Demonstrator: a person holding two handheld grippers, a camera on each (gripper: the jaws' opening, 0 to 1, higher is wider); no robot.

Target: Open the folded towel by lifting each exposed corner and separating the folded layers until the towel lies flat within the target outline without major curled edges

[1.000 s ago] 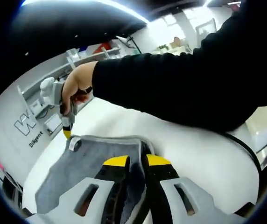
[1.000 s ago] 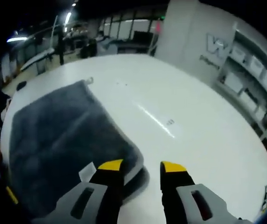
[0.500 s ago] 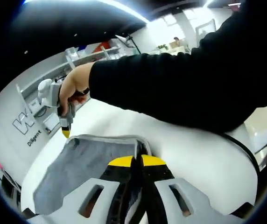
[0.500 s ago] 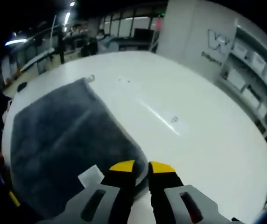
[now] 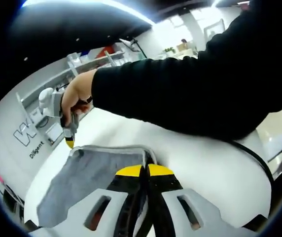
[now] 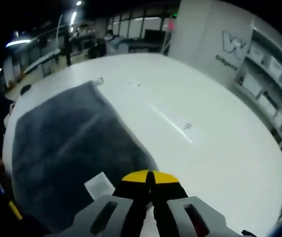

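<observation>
On white table (image 6: 215, 123), grey towel (image 6: 67, 148), both tongs (image 5: 144, 170) (image 6: 150, 176) apparently clamped on its corners (sleeve (image 5: 190, 89) overhead)

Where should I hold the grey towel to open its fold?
Probably by its corners, coming in from the edge: both grippers look shut on the towel that way. The right gripper pinches the near corner beside the label; the left gripper clamps a raised edge.

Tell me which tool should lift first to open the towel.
Probably both together. The left tool is shut on the towel at its near edge; the right tool is shut at the towel's corner. Neither looks better placed.
</observation>
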